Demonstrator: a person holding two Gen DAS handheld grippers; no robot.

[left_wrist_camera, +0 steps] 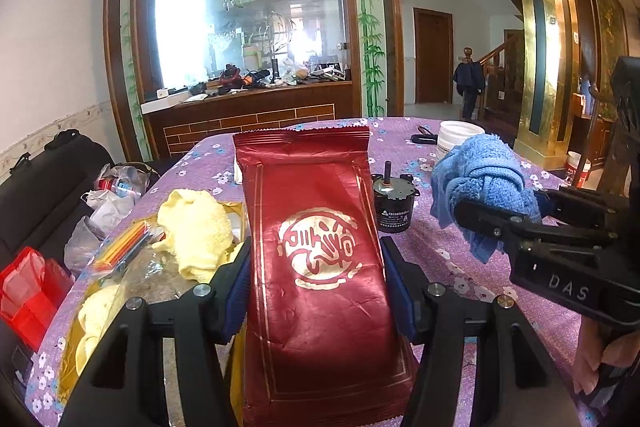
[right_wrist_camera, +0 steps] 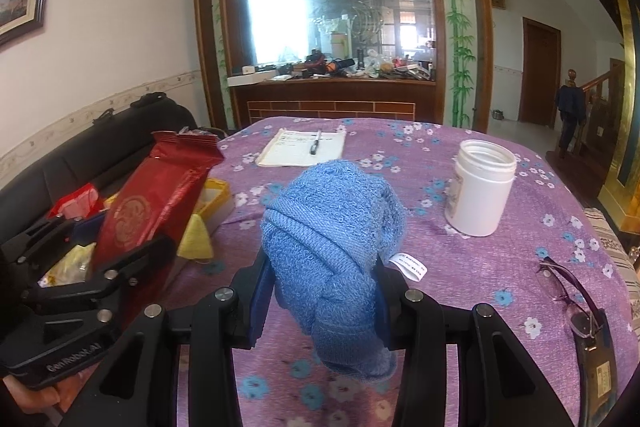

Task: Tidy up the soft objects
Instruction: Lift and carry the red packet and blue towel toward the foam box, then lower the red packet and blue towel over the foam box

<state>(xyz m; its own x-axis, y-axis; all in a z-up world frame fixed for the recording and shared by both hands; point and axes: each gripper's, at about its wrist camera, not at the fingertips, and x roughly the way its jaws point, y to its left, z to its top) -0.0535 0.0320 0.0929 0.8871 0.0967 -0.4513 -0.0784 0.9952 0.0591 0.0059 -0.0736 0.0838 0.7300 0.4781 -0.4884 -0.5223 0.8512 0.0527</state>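
Visibly "DAS"-marked right gripper clamps blue towel; left gripper clamps red pouch

White jar standing on the purple floral tablecloth, notebook with a pen on top behind, glasses at right, small motor nearby.

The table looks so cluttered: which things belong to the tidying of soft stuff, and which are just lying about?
Part of the job:
- blue towel, clamped in the right tongs
- red pouch, clamped in the left tongs
- yellow cloth

Just lying about:
- white jar
- notepad
- glasses
- small motor
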